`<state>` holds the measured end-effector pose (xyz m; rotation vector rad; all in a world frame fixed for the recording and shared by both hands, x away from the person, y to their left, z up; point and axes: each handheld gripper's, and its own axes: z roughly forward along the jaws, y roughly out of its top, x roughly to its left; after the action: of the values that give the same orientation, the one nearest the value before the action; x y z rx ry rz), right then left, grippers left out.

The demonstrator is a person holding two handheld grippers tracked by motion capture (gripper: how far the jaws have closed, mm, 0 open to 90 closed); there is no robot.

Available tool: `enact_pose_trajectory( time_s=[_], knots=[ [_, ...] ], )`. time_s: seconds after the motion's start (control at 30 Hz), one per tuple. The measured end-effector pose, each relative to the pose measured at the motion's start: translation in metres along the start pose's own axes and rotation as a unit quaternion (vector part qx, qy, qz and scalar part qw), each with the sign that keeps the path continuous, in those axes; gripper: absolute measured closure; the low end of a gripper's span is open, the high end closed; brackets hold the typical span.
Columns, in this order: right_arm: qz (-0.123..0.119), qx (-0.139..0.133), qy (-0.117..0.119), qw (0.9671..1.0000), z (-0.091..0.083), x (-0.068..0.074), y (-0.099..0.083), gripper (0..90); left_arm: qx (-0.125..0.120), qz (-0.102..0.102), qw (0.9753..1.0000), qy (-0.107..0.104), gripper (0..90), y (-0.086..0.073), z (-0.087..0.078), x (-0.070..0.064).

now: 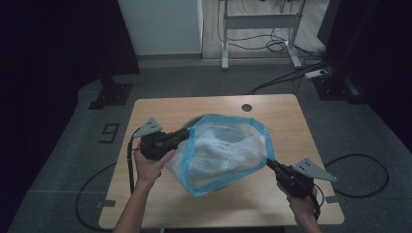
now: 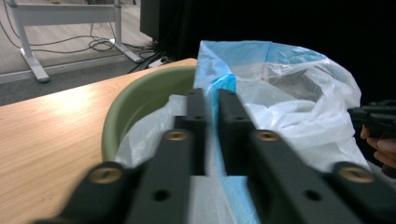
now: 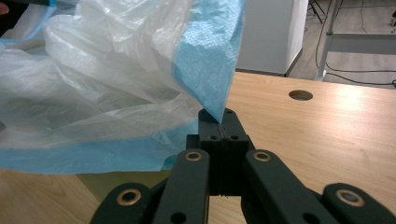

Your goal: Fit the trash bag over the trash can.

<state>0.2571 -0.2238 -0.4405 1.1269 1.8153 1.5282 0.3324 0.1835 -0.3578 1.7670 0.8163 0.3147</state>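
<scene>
A clear plastic bag (image 1: 221, 150) with a blue rim is held spread open over a green bowl (image 2: 140, 100) in the middle of the wooden table. My left gripper (image 1: 187, 134) is shut on the bag's blue rim (image 2: 215, 93) at its left side. At the bag's right corner my right gripper (image 1: 269, 163) is shut on the blue edge (image 3: 210, 79), the jaws pressed together on the film. Most of the bowl is hidden under the bag (image 3: 93, 79); a green piece of it shows at the bag's far edge (image 1: 196, 118).
The wooden table (image 1: 160, 109) has a round cable hole (image 1: 247, 107) at its far edge, also seen from the right gripper (image 3: 300, 95). A white desk frame (image 1: 260, 22) and loose cables (image 1: 286, 73) lie on the floor beyond. The other gripper (image 2: 373, 116) shows past the bag.
</scene>
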Motion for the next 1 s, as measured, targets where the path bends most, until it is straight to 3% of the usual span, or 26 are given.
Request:
enact_pose_trajectory(
  time_s=[0.03, 0.17, 0.2, 0.23, 0.4, 0.53, 0.67, 0.73, 0.87, 0.9, 0.93, 1.0],
  knots=[
    [-0.001, -0.002, 0.001, 1.0000, -0.001, 0.000, 0.000, 82.2, -0.001, 0.004, 1.0000, 0.003, 89.2, -0.001, 0.000, -0.001],
    [-0.005, -0.022, -0.016, 0.9996, -0.011, 0.001, 0.003, 57.4, -0.013, 0.015, 0.9996, 0.018, 89.7, -0.003, -0.005, -0.004],
    [-0.005, -0.022, -0.016, 0.9996, -0.011, 0.001, 0.003, 57.4, -0.023, 0.016, 0.9994, 0.022, 89.7, -0.003, -0.008, -0.005],
    [-0.003, -0.037, -0.021, 0.9991, -0.018, 0.000, 0.009, 49.9, -0.034, 0.017, 0.9989, 0.026, 89.8, -0.003, -0.011, -0.006],
    [-0.003, -0.044, -0.009, 0.9990, -0.018, 0.000, 0.028, 43.6, -0.048, 0.019, 0.9982, 0.030, 89.8, -0.003, -0.016, -0.009],
    [-0.009, -0.037, -0.009, 0.9992, -0.007, 0.003, 0.038, 42.3, -0.052, 0.022, 0.9978, 0.034, 89.8, -0.003, -0.018, -0.011],
    [0.005, -0.034, -0.006, 0.9994, 0.012, 0.005, 0.052, 41.0, -0.060, 0.025, 0.9971, 0.038, 89.7, -0.005, -0.019, -0.012],
    [0.007, -0.028, -0.003, 0.9996, 0.018, 0.007, 0.054, 43.3, -0.064, 0.025, 0.9969, 0.039, 89.8, -0.007, -0.020, -0.011],
    [0.007, 0.000, 0.012, 0.9999, 0.028, 0.009, 0.052, 64.4, -0.071, 0.018, 0.9965, 0.040, 89.8, -0.009, -0.023, -0.009],
    [0.007, 0.000, 0.012, 0.9999, 0.028, 0.009, 0.052, 64.4, -0.071, 0.018, 0.9965, 0.040, 89.8, -0.009, -0.023, -0.009],
    [-0.008, 0.011, 0.004, 0.9999, 0.031, 0.012, 0.050, 80.6, -0.074, 0.015, 0.9962, 0.044, 89.7, -0.010, -0.026, -0.007],
    [-0.024, 0.018, -0.011, 0.9995, 0.034, 0.014, 0.049, 88.5, -0.076, 0.013, 0.9958, 0.050, 89.8, -0.010, -0.028, -0.004]
  ],
)
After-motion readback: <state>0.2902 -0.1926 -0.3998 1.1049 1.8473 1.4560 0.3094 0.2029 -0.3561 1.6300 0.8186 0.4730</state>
